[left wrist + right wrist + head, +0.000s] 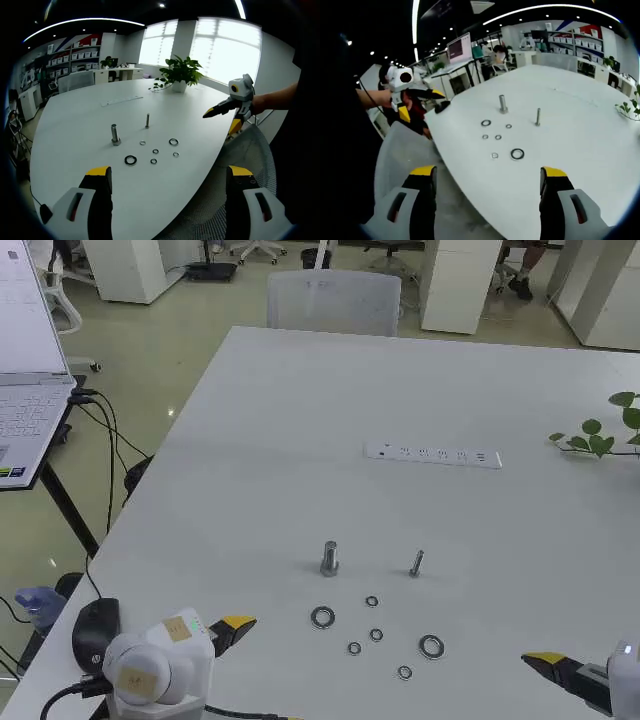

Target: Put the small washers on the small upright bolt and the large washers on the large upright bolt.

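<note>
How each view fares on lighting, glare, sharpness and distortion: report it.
Head view: even soft light, sharp, only faint shadows by the large bolt and small bolt. Left gripper view: fisheye curves the table edge; the windows are blown out white. Right gripper view: softer focus, dim surroundings, ceiling light strips bent into arcs.

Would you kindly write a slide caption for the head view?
Large bolt, small bolt and six loose washers on a white table; left claw and right claw open.

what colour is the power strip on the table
The power strip is white, clearest in the head view.
</note>
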The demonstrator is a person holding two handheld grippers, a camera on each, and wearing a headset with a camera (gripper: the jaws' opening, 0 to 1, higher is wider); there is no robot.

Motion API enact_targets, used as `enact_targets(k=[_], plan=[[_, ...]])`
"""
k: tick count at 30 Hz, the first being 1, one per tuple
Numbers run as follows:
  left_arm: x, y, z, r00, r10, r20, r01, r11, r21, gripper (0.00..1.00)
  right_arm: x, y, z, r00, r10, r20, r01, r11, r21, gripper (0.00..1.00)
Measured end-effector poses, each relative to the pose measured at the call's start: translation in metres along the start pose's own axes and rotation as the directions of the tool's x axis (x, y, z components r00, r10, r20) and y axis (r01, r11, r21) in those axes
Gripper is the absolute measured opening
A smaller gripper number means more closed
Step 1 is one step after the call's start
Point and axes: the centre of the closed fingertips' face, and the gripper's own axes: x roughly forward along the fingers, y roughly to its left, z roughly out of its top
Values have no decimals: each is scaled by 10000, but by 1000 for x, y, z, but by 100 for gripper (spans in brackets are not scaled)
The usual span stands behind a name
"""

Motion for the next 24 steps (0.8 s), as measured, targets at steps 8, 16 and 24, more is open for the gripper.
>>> enact_targets(k=[8, 16, 24], plan=[[-1, -3, 1, 9999, 116, 84, -115, 9998, -129, 87, 0, -2, 1, 10000, 93, 29, -93, 9999, -62, 85], [-1, -5, -4, 9999, 162, 28, -161, 9996, -241, 87, 0, -4, -1, 9999, 121, -37, -121, 9999, -46, 85], [1, -4, -4, 9999, 169, -25, -169, 9997, -163, 90, 3, -4, 3, 9998, 209, -54, -210, 9996, -166, 86]])
